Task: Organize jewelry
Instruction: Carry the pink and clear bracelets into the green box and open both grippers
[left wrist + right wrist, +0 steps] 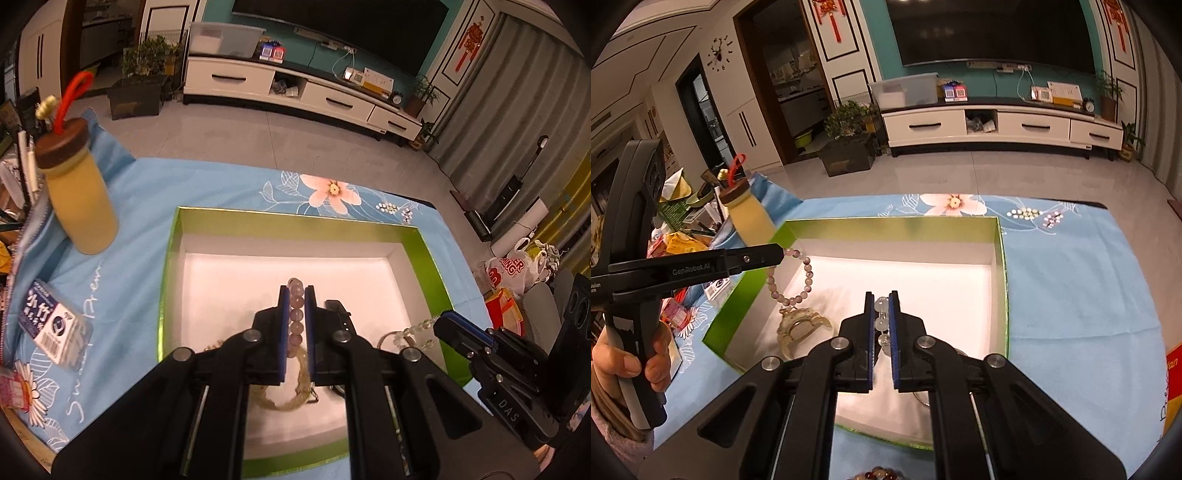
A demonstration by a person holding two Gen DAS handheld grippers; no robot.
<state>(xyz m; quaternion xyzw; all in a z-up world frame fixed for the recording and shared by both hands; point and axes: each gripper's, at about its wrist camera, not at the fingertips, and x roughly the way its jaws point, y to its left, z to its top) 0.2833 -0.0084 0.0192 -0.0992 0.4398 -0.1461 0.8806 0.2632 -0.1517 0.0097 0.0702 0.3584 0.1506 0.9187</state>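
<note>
While both sets of jaws are clamped on beaded bracelets, each strand hangs over the open box so it can be set down inside. The left gripper [296,295] pinches a pale purple bead bracelet [296,314] between its blue pads; seen from the right wrist view, that bracelet [798,277] dangles as a full loop from the jaw tips, lifted clear of the box floor. The right gripper [881,301] is closed on a clear bead bracelet [881,314], a few translucent beads showing in the narrow gap between its pads, the rest hidden below the jaws.

Beneath the purple loop, a pale yellow-green beaded piece [801,328] lies on the white floor of the green-walled box [894,229], apparently already stowed. A dark red bead bracelet [875,474] lies outside the box at the near edge, probably yet to be collected.

The box rests on a blue floral cloth [1071,277] covering the tabletop. A yellow bottle with a brown cap [79,192] and a small labelled packet [51,325] stand to the left of the box, apart from it. Gripping by only a few beads lets each strand hang free of tangles.
</note>
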